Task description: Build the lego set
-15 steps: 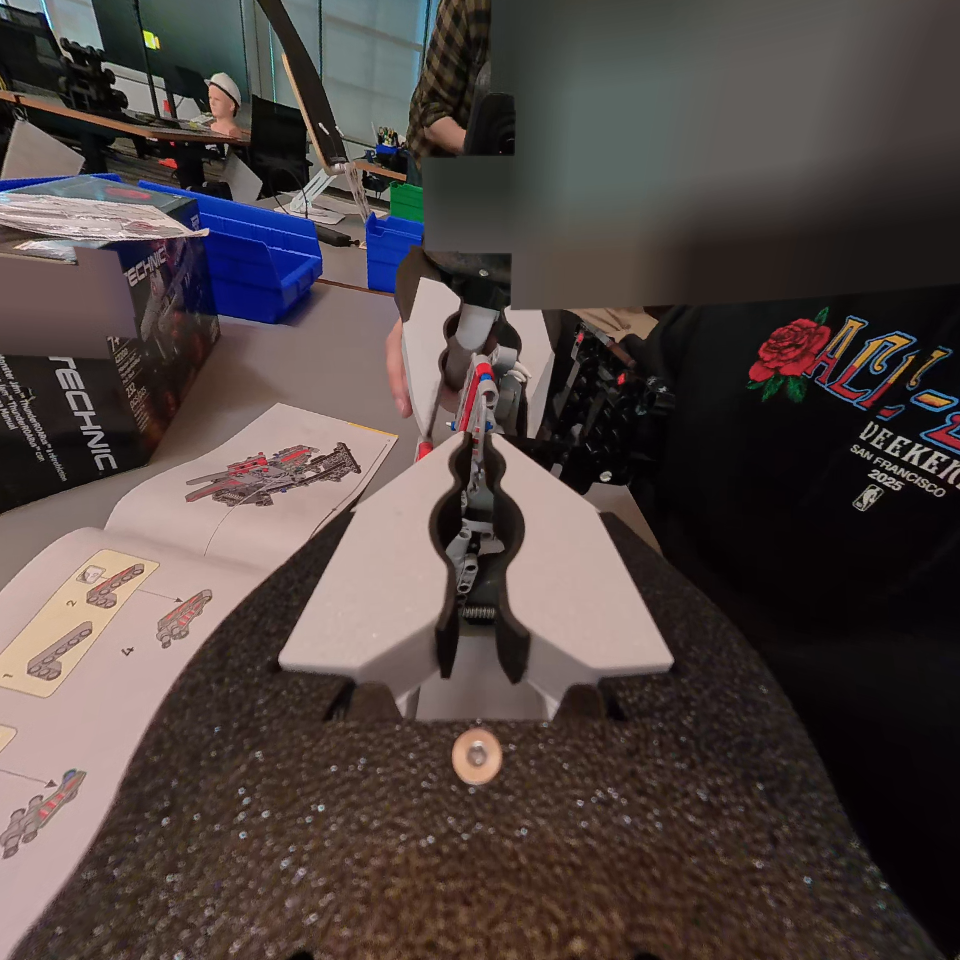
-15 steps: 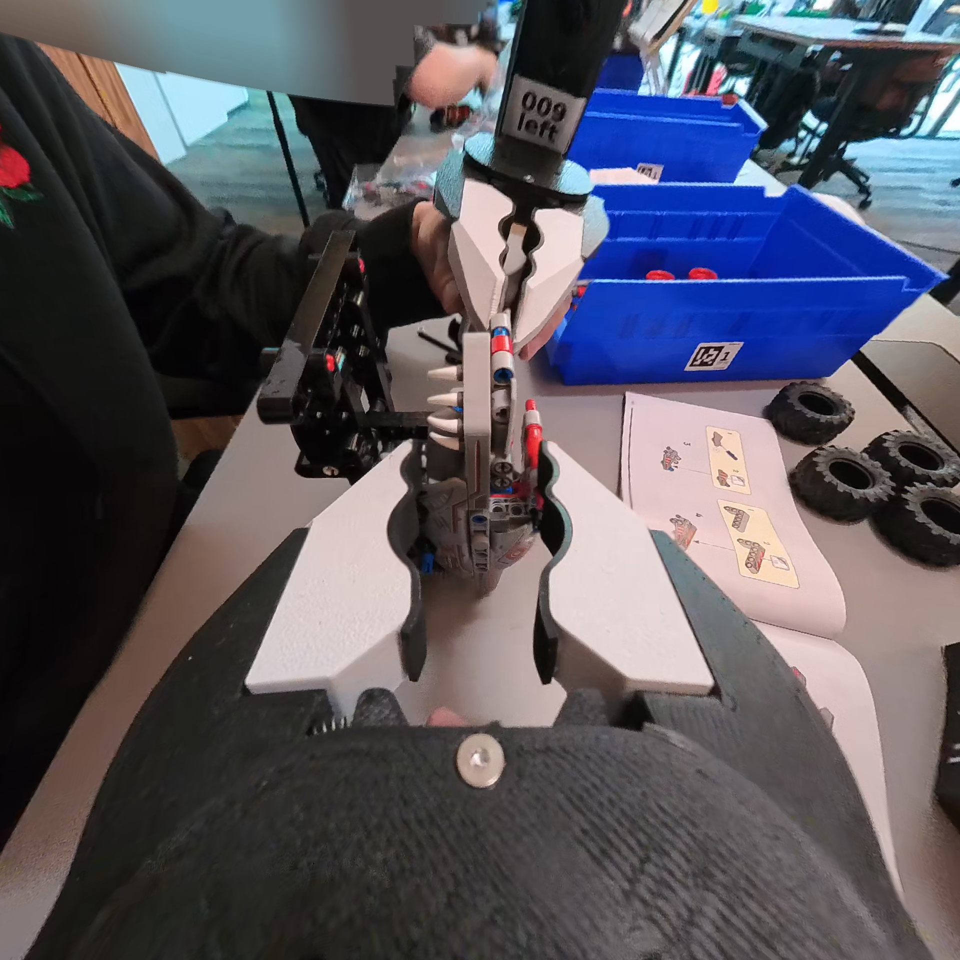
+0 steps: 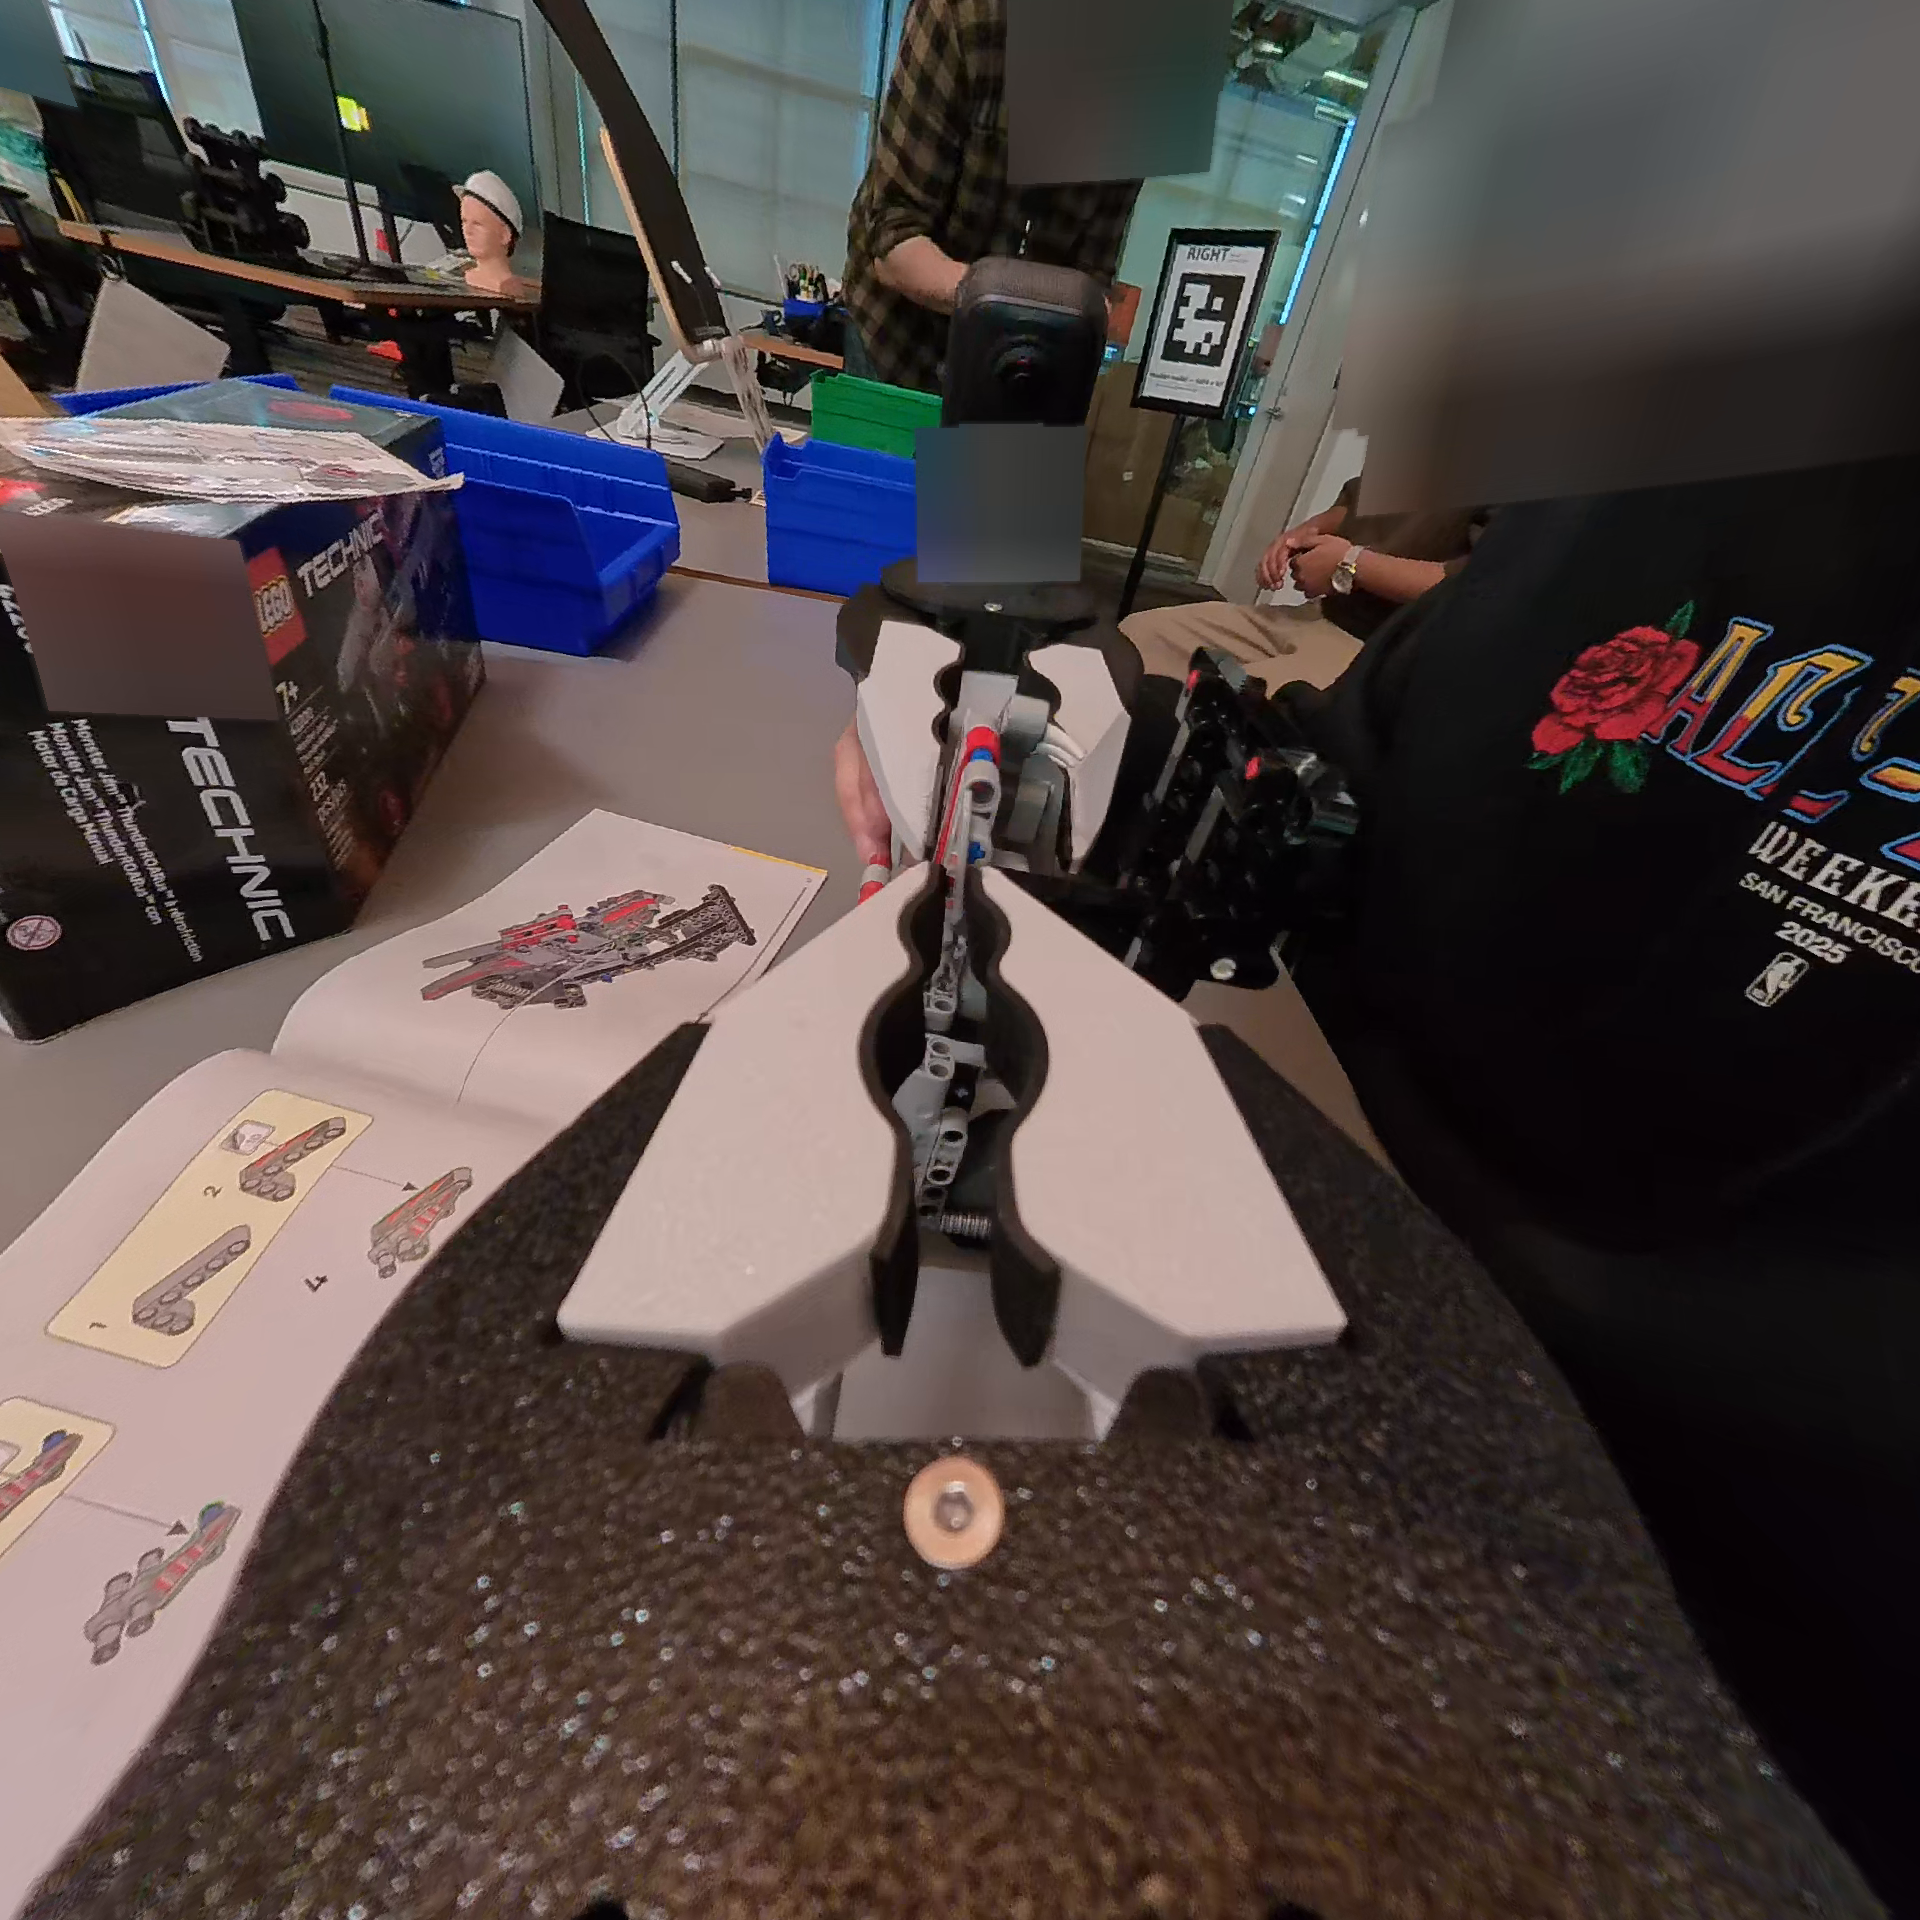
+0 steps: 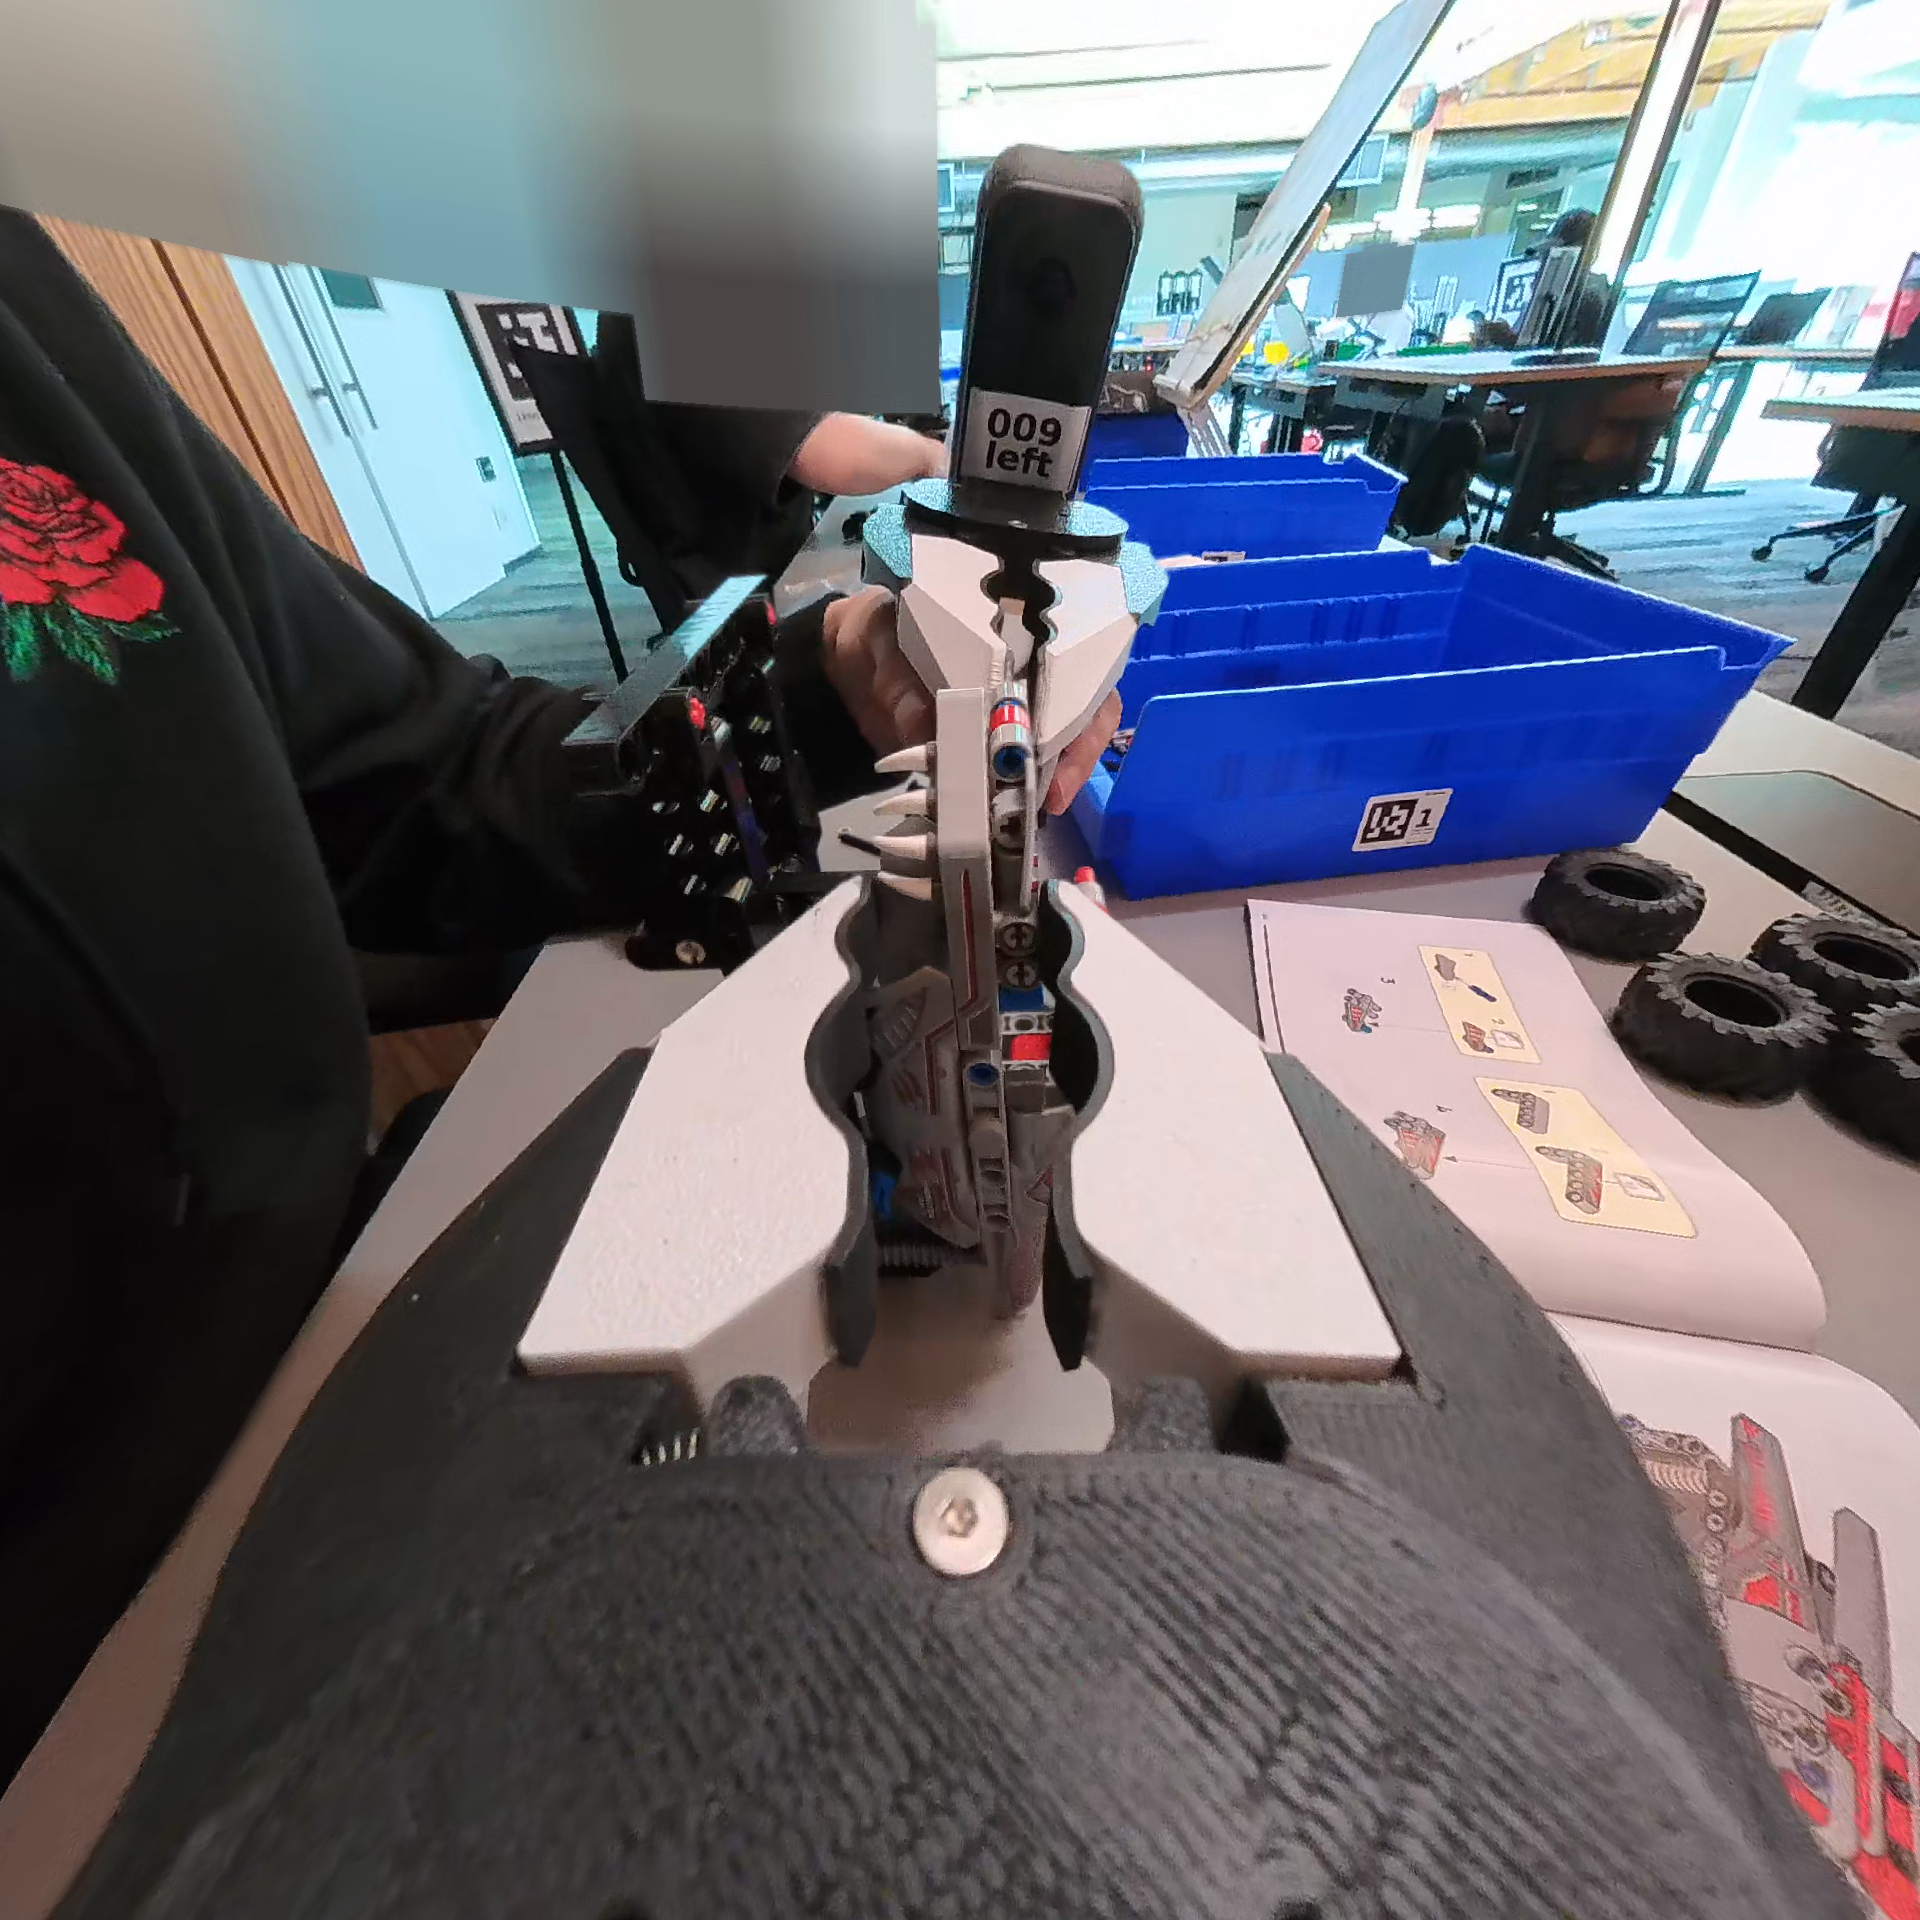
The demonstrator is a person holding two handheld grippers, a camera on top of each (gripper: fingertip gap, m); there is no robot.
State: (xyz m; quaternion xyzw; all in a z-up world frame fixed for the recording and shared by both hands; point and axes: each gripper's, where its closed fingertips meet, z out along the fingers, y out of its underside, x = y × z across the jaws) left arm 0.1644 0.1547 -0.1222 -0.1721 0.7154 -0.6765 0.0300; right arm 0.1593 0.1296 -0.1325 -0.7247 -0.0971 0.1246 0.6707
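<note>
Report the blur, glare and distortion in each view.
Left wrist view: fisheye bends the instruction booklet and table edges; the left gripper is sharp, its black mount soft. Right wrist view: bright window glare top right; the right gripper and lego assembly are crisp, the near mount smeared.

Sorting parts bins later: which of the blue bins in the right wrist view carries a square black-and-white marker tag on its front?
The nearest, largest blue bin, just beyond the instruction booklet. The blue bin behind it shows no such tag.
</note>
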